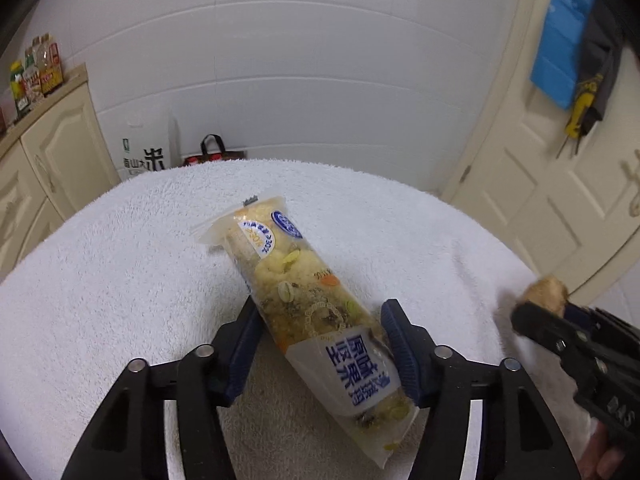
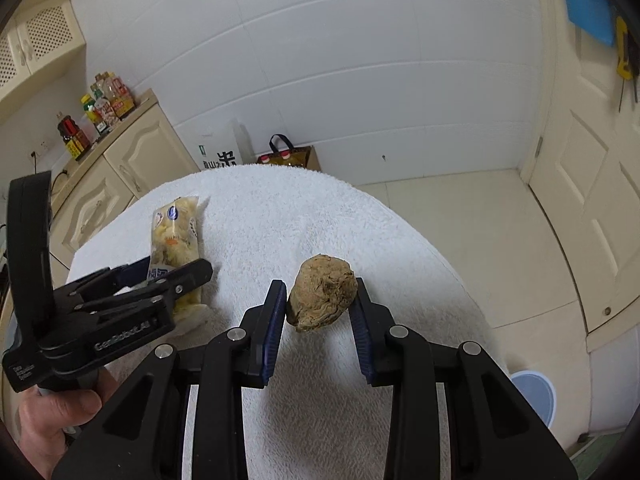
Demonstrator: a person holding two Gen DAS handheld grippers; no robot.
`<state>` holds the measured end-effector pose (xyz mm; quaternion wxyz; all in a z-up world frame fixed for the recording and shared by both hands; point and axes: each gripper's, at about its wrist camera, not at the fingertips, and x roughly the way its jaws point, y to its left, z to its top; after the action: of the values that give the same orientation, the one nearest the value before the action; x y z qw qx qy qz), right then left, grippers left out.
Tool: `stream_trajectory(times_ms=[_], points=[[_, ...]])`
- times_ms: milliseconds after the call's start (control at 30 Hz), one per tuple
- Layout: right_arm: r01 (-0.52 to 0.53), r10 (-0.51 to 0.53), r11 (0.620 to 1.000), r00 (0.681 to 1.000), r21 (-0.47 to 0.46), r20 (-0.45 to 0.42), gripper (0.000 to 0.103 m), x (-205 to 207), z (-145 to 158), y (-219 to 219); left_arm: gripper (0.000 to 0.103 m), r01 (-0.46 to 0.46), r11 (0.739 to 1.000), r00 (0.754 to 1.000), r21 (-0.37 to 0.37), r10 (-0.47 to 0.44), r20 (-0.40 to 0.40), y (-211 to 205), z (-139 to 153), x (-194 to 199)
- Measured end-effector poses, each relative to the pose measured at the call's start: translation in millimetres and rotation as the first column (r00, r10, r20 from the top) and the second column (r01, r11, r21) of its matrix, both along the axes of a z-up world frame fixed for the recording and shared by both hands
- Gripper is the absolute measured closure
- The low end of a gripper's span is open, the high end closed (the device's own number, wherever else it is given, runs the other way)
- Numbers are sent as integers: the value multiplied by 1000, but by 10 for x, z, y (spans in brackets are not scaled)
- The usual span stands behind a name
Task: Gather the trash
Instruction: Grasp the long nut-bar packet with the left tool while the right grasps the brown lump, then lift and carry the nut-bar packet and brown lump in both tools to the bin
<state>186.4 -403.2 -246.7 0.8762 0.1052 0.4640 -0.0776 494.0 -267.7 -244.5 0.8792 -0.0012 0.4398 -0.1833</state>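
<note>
Snack packet [image 1: 316, 316], a light, crinkly, slippery tube, lies on the white towel [image 1: 120, 300] between the left gripper [image 1: 320, 344] pads, which touch its sides mid-length; a firmer squeeze there suits it. Right gripper [image 2: 320, 304] pinches a brown crumpled lump [image 2: 322, 298], light and soft-looking.

A white towel [image 1: 120, 300] bears a clear yellow-speckled snack packet [image 1: 316, 308] (blue lettering) and a brown lump [image 2: 322, 298].
</note>
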Motion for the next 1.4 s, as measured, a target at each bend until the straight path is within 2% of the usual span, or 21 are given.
stream_trajectory(times_ms=[67, 133, 167, 233, 300, 433, 600, 800, 1133, 1367, 1400], points=[[3, -3, 1000, 1000, -2, -3, 71, -20, 4, 2, 37, -20, 999, 1000, 40, 19, 7, -159, -52, 115], [6, -6, 1000, 1000, -3, -3, 71, -45, 20, -16, 39, -28, 997, 999, 76, 26, 28, -302, -84, 160], [7, -7, 1000, 1000, -3, -1, 71, -63, 30, -26, 42, -32, 997, 999, 65, 31, 27, -330, -94, 210], [11, -11, 1000, 1000, -4, 4, 71, -93, 70, -27, 64, -24, 999, 1000, 33, 23, 15, -331, -105, 283], [17, -17, 1000, 1000, -3, 12, 71, -150, 111, -34, 69, -5, 1000, 1000, -3, 5, -3, -321, -99, 277], [26, -26, 1000, 999, 3, 22, 71, -252, 175, -69, 70, 44, 998, 999, -49, -45, -8, -140, -241, 242], [40, -40, 999, 999, 12, 35, 71, -420, 256, -92, 70, 41, 998, 999, -52, -41, 11, -12, -243, 165], [54, -55, 998, 996, 16, 67, 71, -684, 423, -104, 70, 63, 996, 996, -59, -59, 74, -4, -16, 53], [60, -60, 998, 981, 7, 183, 71, -1235, 938, -62, 70, 86, 993, 978, -82, -69, 196, 81, 431, -239], [90, -84, 996, 961, -9, 264, 71, -1607, 1285, -139, 70, 148, 984, 955, -102, -115, 275, -54, 667, -462], [96, -89, 995, 958, -12, 273, 71, -1660, 1330, -154, 70, 156, 982, 951, -104, -120, 284, -88, 696, -594]])
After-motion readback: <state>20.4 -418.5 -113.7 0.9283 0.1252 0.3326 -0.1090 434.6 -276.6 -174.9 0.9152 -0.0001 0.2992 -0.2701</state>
